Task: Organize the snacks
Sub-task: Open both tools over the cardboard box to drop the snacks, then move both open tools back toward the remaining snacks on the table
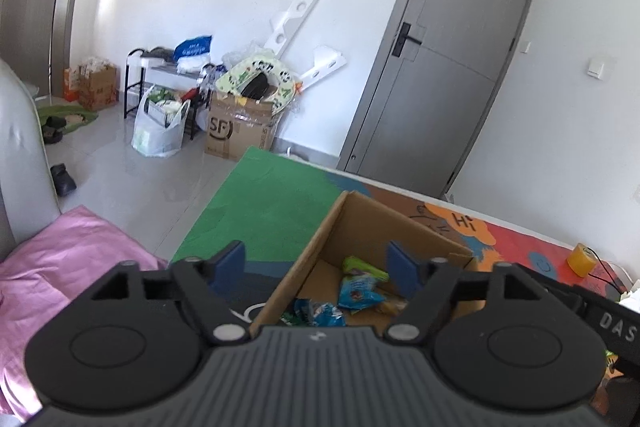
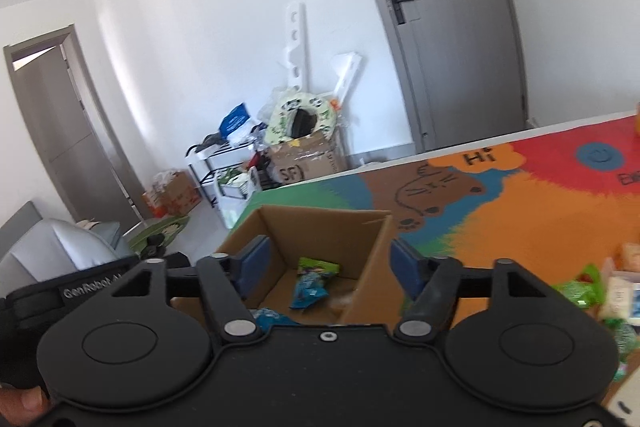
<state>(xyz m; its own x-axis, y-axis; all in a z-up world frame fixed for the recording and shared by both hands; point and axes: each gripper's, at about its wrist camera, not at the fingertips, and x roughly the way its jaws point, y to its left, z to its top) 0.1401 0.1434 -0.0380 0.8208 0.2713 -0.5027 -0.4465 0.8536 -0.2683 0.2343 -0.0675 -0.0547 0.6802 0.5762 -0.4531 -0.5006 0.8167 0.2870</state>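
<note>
Left wrist view: cardboard box (image 1: 362,227) near the mat's (image 1: 272,203) green corner, open-topped, likely as the collecting bin; blue packet (image 1: 356,291) and green packet (image 1: 362,265) on its floor. Left gripper (image 1: 316,267) above the near rim, jaws wide, holding nothing. Right wrist view alone: loose snacks (image 2: 580,291) at the mat's right edge, probably awaiting sorting. Right gripper (image 2: 330,265) likewise wide and empty.

Ahead of the claws stands one box (image 2: 320,227). Inside it lie one green packet (image 2: 318,265) and two blue packets (image 1: 356,289), with one yellowish packet (image 1: 390,305) beside them. More snacks (image 2: 600,291) lie right of it, too blurred to count.
</note>
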